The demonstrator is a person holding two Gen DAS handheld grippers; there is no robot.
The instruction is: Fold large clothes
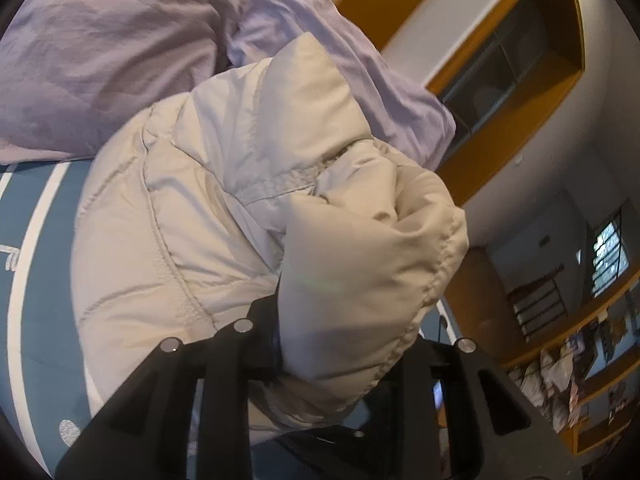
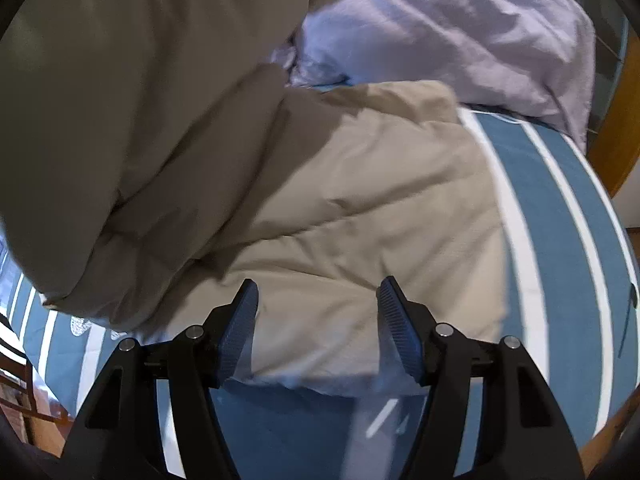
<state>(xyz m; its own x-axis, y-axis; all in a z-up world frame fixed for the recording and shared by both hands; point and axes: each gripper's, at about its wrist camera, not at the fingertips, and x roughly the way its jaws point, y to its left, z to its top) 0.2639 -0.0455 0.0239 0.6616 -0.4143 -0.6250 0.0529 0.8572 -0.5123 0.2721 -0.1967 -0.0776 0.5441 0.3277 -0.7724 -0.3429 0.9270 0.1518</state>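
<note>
The left gripper (image 1: 344, 344) holds a bunched, puffy end of the beige padded jacket (image 1: 208, 208), apparently a sleeve cuff or hem with a gathered seam. Its jaws are buried in the fabric and pinch it; only the black frame shows on either side. The right gripper (image 2: 318, 320) hovers low over the near edge of the same jacket (image 2: 360, 240), jaws spread wide, blue ribbed pads (image 2: 240, 332) bare and gripping nothing.

Step in hand, as judged: a fold-over. One raised portion is being carried across the body of the garment while the rest lies flat on the bed (image 2: 560, 208), which wears a blue cover with white stripes.

Next move, as judged: lay the lifted portion squarely onto the flat panel, then release. The free right gripper could pin or take the near hem so the bulky, slippery filling does not drag the lower layer along. Padded fabric springs back; expect to press it down.

View differences:
- Left wrist view: shows the pinched cuff, the collar region with a ribbed band, and beyond it lilac bedding (image 1: 100, 60), an orange-trimmed wall recess (image 1: 512, 80) and shelving (image 1: 580, 368).
- Right wrist view: shows the flat lower panel resting on the bed, with the lifted mass hanging dark at upper left. The lilac bedding (image 2: 460, 32) lies farther back.
</note>
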